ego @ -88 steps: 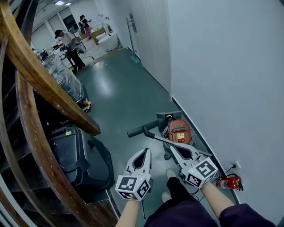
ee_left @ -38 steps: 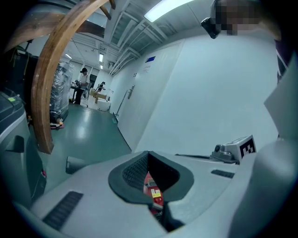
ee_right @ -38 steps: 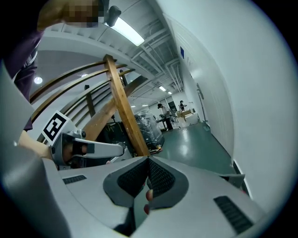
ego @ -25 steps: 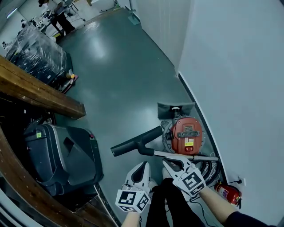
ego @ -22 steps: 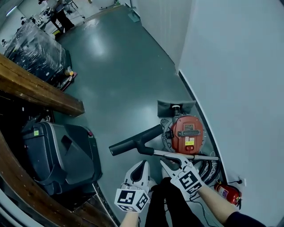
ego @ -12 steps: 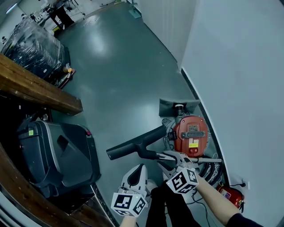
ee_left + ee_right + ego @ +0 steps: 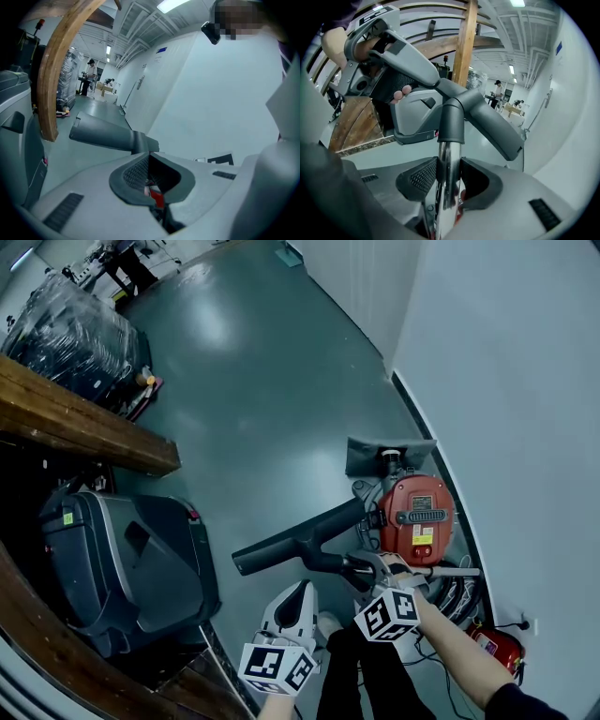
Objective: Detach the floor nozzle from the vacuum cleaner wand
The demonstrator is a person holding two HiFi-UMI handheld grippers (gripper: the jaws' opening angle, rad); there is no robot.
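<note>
The dark grey floor nozzle (image 7: pixel 291 542) lies on the green floor, joined by its neck to the chrome wand (image 7: pixel 450 570) that runs right, past the red vacuum cleaner (image 7: pixel 417 517). My right gripper (image 7: pixel 373 570) sits over the wand just behind the neck. In the right gripper view the wand (image 7: pixel 447 178) passes between the pads of this gripper (image 7: pixel 449 168) as its jaws are opening, and the nozzle (image 7: pixel 487 122) lies ahead. My left gripper (image 7: pixel 298 596) hangs shut and empty, a little short of the nozzle (image 7: pixel 108 136), which the left gripper view shows beyond its closed tips (image 7: pixel 149 157).
A dark grey machine (image 7: pixel 131 568) stands at the left under a wooden stair beam (image 7: pixel 84 427). The white wall (image 7: pixel 525 381) runs along the right, with a red fire extinguisher (image 7: pixel 492 643) and coiled hose (image 7: pixel 459 596) at its foot. A wrapped pallet (image 7: pixel 70 334) stands further off.
My right gripper has sunk onto the wand, rolled over, and its jaws have parted around the tube. The left gripper has dropped a little and stays shut.
</note>
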